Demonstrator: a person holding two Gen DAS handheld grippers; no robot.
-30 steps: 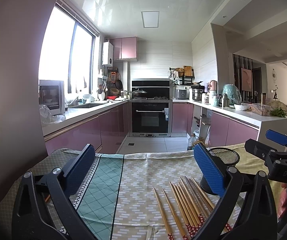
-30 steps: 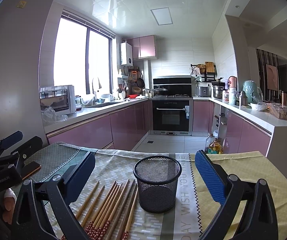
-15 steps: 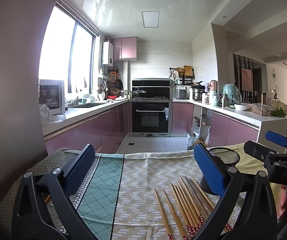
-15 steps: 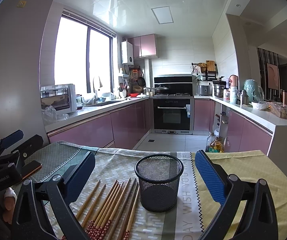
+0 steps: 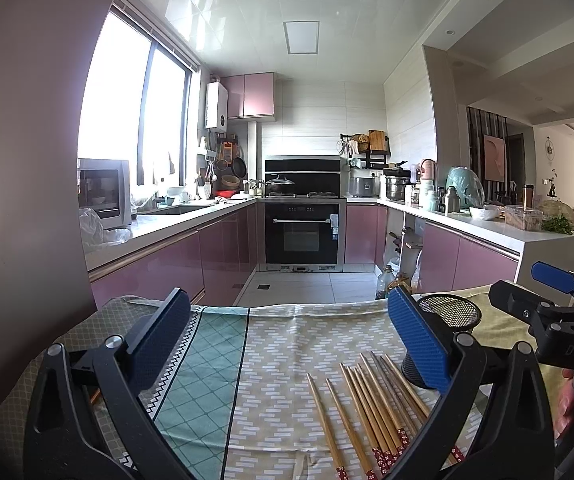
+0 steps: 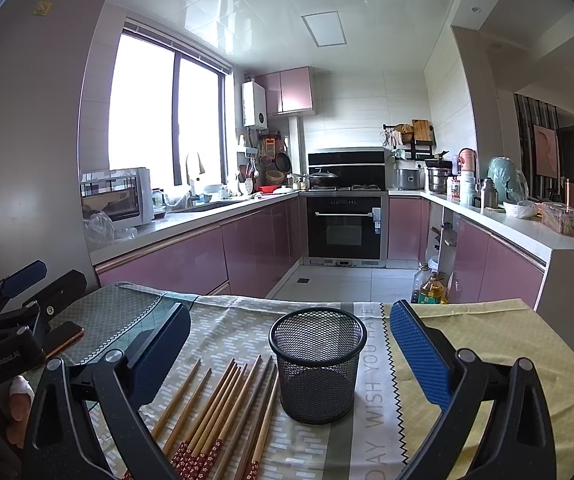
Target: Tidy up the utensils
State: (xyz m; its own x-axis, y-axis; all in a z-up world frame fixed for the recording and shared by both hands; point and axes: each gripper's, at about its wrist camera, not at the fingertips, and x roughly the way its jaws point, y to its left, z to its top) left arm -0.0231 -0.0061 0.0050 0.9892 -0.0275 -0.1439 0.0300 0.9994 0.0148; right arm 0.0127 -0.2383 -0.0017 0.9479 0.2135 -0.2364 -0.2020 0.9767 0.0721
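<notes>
Several wooden chopsticks [image 6: 223, 412] with red patterned ends lie side by side on the patterned tablecloth [image 6: 231, 328]; they also show in the left wrist view [image 5: 371, 408]. A black mesh cup [image 6: 317, 364] stands upright and empty just right of them; in the left wrist view the cup [image 5: 449, 316] is partly hidden behind my right finger pad. My left gripper [image 5: 287, 344] is open and empty above the cloth, left of the chopsticks. My right gripper [image 6: 289, 354] is open and empty, with the cup in front between its jaws.
The table's far edge drops to the kitchen floor [image 6: 339, 284]. A dark phone [image 6: 65, 338] lies on the cloth at the left. Oil bottles [image 6: 431, 286] stand on the floor beyond the table. Pink cabinets and counters [image 5: 159, 260] line both sides.
The right wrist view has shifted slightly, with the cup a touch higher in frame. The left gripper has barely moved. Both grippers stay open.
</notes>
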